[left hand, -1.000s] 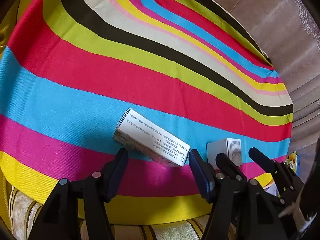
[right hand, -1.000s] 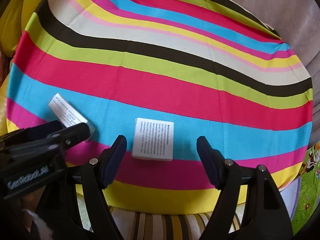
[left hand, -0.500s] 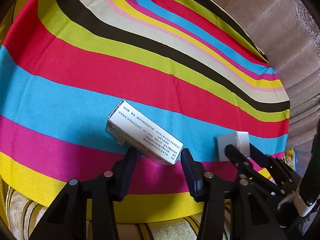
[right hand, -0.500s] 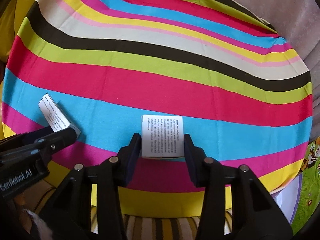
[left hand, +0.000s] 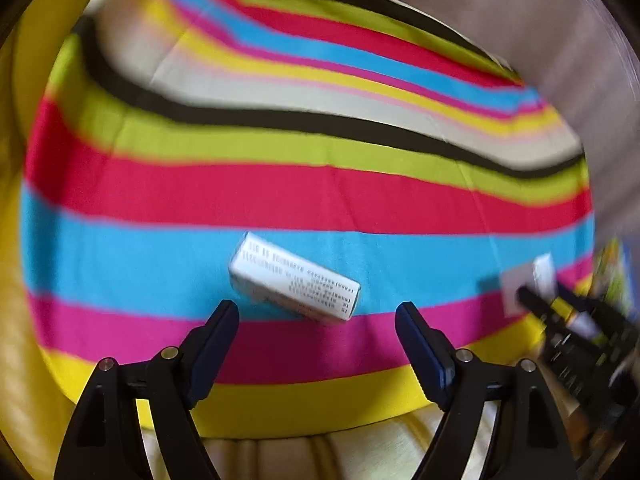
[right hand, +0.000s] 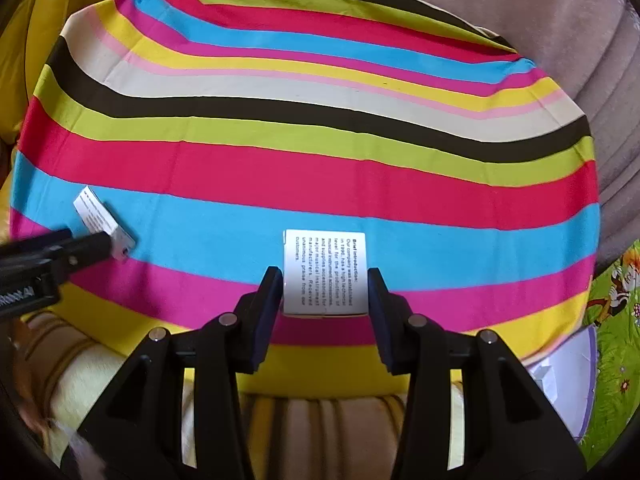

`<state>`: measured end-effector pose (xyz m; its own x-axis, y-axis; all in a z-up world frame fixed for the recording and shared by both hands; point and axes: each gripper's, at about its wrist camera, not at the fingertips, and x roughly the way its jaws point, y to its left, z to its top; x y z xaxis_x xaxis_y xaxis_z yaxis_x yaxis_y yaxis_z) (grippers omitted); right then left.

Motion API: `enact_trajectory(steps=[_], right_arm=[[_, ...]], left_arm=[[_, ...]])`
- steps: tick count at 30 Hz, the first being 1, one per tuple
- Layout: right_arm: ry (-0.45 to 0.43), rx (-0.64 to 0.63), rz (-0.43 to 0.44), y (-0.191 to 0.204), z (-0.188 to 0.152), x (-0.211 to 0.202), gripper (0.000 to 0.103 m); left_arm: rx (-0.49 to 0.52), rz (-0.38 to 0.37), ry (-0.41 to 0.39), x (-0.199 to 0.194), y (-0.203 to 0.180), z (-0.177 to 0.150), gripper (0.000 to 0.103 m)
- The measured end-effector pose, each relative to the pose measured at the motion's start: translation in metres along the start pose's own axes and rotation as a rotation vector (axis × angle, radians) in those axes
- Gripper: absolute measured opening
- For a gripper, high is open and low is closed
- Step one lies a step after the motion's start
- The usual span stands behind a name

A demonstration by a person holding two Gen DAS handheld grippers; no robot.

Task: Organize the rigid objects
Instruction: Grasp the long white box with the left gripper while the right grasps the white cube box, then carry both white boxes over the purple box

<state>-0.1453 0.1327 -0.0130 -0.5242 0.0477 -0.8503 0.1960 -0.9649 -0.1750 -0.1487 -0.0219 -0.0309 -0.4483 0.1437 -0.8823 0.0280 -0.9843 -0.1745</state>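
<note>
A cloth with broad wavy stripes (right hand: 320, 184) is being seen spread over a cushioned seat, grey-brown upholstery behind it. The small square white carton with black print (right hand: 325, 272) is being pinched by the right gripper (right hand: 325, 292) above the pink stripe. Only the blurred left view is showing the left gripper (left hand: 318, 312), whose jaws have just been opening, standing clear, apparently, of the long white printed carton (left hand: 294, 276) lying on the blue stripe.

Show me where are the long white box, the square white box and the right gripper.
long white box (left hand: 294, 278): left wrist view, on its printed top face.
square white box (right hand: 325, 272): right wrist view, on its printed top face.
right gripper (right hand: 325, 300): right wrist view, midway between its fingertips, which press the square box's sides.
</note>
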Motion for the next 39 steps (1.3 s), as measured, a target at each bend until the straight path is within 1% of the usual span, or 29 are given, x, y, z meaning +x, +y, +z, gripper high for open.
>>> enact_trajectory(steps=[2,3,5,6,7,10,12,14,19,26,30,34,39], right_arm=[[0.001,0.008,-0.004,-0.009,-0.006,-0.004,0.047],[0.007,0.018,-0.003,-0.013,-0.008,-0.004,0.047],[0.021,0.035,0.000,-0.023,-0.012,-0.003,0.047],[0.021,0.040,-0.004,-0.027,-0.014,-0.004,0.047],[0.021,0.043,-0.006,-0.030,-0.017,-0.007,0.047],[0.024,0.053,-0.020,-0.040,-0.023,-0.010,0.047],[0.034,0.066,-0.026,-0.047,-0.029,-0.012,0.047],[0.044,0.084,-0.031,-0.055,-0.035,-0.012,0.047],[0.049,0.108,-0.045,-0.065,-0.040,-0.014,0.047],[0.043,0.111,-0.044,-0.069,-0.043,-0.017,0.047],[0.043,0.113,-0.045,-0.071,-0.044,-0.018,0.047],[0.042,0.116,-0.048,-0.074,-0.048,-0.022,0.047],[0.044,0.125,-0.052,-0.081,-0.053,-0.025,0.047]], left_arm=[[0.081,0.072,-0.016,-0.005,-0.003,0.006,0.084],[0.095,0.072,-0.014,-0.003,-0.005,0.009,0.086],[0.108,0.042,0.024,0.013,-0.009,0.016,0.086],[0.122,0.049,0.040,0.020,-0.008,0.017,0.086],[0.133,0.051,0.045,0.023,-0.008,0.017,0.086],[0.149,0.023,0.065,0.035,-0.006,0.019,0.086],[0.152,0.008,0.066,0.039,-0.004,0.019,0.085],[0.152,0.011,0.080,0.043,0.001,0.019,0.079],[0.169,-0.007,0.076,0.037,-0.003,0.018,0.079],[0.144,-0.021,0.064,0.023,-0.002,0.008,0.079],[0.136,-0.029,0.051,0.026,-0.015,0.010,0.079],[0.129,-0.059,0.045,0.021,-0.025,0.006,0.079],[0.151,-0.078,0.030,0.015,-0.043,0.001,0.079]])
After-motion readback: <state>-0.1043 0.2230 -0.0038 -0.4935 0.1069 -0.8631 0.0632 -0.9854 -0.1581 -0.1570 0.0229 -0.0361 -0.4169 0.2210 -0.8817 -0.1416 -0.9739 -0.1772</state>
